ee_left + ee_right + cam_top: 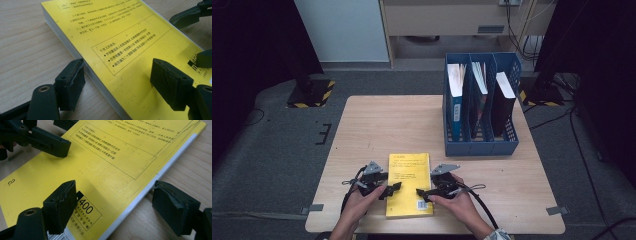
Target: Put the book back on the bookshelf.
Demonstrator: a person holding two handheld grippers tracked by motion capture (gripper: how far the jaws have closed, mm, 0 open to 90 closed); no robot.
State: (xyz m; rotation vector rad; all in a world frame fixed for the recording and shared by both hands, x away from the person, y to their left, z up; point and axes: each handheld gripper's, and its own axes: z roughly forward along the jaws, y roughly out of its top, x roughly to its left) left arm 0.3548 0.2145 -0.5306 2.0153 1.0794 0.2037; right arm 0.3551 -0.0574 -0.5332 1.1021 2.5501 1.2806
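The yellow book [409, 184] lies flat on the wooden table [362, 125], back cover up, directly between the two grippers at the edge of the table closest to the person.

The left gripper [388, 190] is at the book's left long edge. In the left gripper view its jaws are apart and straddle this edge: one pad [70, 83] is on the table side, just beside or perhaps touching the white page block, and the other pad [170, 83] is above the yellow cover. They do not press the book, so nothing is held.

The right gripper [423, 193] is at the opposite long edge, pointing toward the left one. In the right gripper view its jaws are also apart: one pad [61, 206] hangs over the cover near the printed price box, the other pad [173, 206] is over the bare table just beside the book's edge. It also holds nothing. Whether the pads touch the cover, I cannot tell.

Beyond the grippers, well apart from the book, a blue file rack [480, 145] stands on the table with three books upright in its compartments.
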